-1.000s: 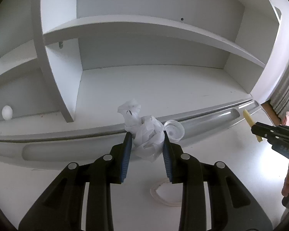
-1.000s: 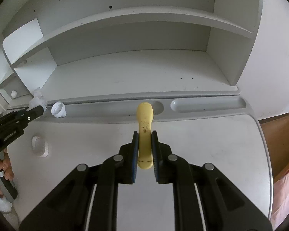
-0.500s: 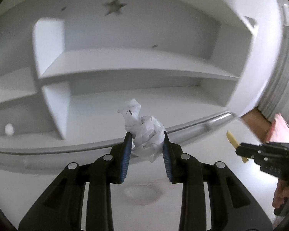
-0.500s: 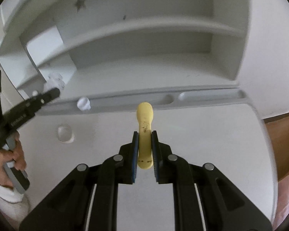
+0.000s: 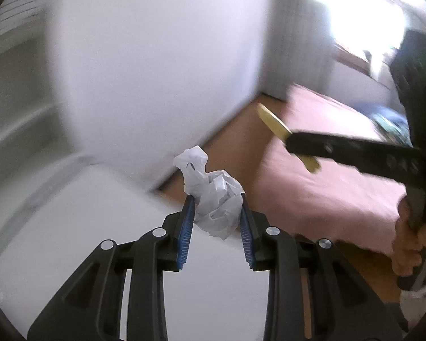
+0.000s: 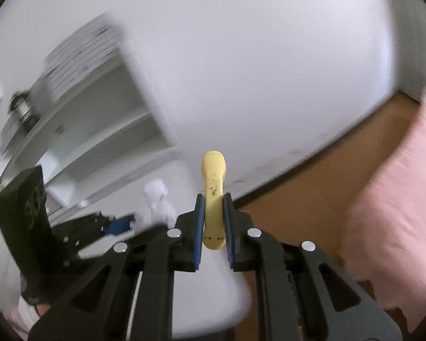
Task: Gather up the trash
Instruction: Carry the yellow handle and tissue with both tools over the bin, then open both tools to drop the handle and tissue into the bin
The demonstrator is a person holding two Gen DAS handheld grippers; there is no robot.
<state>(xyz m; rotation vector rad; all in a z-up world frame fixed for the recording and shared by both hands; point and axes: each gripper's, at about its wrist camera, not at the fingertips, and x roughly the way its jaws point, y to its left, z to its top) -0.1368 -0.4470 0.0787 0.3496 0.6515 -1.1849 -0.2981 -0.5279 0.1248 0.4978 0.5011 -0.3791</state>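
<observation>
The left hand-held gripper point(image 5: 215, 216) clamps a crumpled tissue wad point(image 5: 213, 199); the right hand-held gripper point(image 6: 213, 216) pinches what looks like a banana peel point(image 6: 213, 199). Both are airborne past the table point(image 5: 85, 227) edge, mid-carry; next comes finding a bin, unseen beyond the pink bed point(image 5: 312, 193).

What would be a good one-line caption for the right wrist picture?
Right gripper clamps a speckled yellow banana peel; beside it, the left gripper carries crumpled white paper.

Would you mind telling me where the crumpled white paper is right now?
The crumpled white paper is clamped in the left gripper, held above the white desk's edge, left of the right gripper's yellow peel.
</observation>
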